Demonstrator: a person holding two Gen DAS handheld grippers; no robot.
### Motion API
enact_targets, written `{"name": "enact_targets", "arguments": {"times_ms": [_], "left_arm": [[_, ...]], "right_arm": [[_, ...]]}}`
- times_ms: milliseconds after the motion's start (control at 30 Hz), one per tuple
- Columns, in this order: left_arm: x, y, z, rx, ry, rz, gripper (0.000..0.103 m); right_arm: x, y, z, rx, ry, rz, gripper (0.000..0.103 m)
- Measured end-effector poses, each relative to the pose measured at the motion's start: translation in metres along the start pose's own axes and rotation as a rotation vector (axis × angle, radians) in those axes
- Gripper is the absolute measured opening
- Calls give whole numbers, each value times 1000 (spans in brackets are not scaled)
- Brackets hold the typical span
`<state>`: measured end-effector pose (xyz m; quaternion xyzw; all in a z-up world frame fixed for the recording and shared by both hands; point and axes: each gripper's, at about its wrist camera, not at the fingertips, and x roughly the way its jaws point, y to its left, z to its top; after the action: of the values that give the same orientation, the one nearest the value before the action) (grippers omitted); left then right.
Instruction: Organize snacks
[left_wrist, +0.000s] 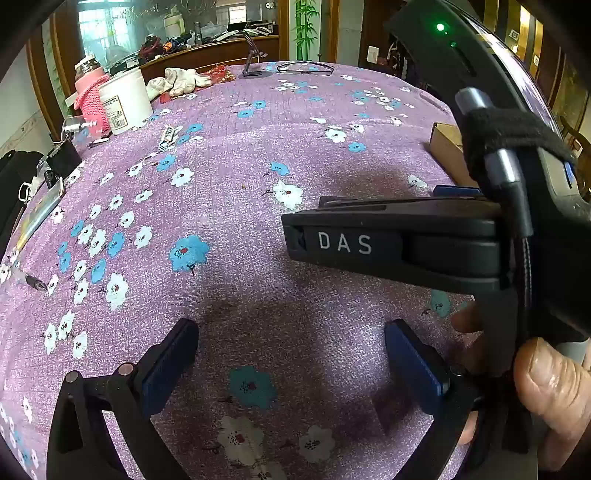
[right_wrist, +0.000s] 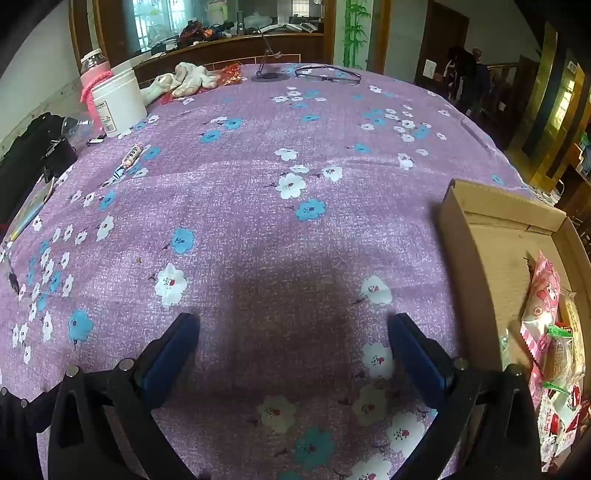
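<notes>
Purple flowered cloth fills both wrist views, and nothing lies between either pair of jaws: the left gripper (left_wrist: 291, 354) and the right gripper (right_wrist: 293, 347) both hover with jaws spread wide over the bare surface (right_wrist: 258, 192). In the left view, at about 3 o'clock, the right tool crosses the frame. In the right view, at 4 o'clock, wrapped snacks (right_wrist: 550, 350) already lie in the cardboard box (right_wrist: 461, 236). Farther off, at 10 o'clock, one small snack tube (right_wrist: 127, 162) lies loose on the cloth. The gathering looks nearly done; the next move likely calls for a long reach to that tube
</notes>
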<state>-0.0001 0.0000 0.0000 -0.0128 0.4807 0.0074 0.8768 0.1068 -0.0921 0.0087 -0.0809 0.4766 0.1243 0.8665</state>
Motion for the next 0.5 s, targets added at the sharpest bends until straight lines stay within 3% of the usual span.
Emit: {"name": "enact_targets", "arguments": {"times_ms": [500], "left_arm": [[0, 0, 0, -2, 1, -1, 102]], "right_arm": [[-1, -1, -2, 25, 6, -18, 102]]}}
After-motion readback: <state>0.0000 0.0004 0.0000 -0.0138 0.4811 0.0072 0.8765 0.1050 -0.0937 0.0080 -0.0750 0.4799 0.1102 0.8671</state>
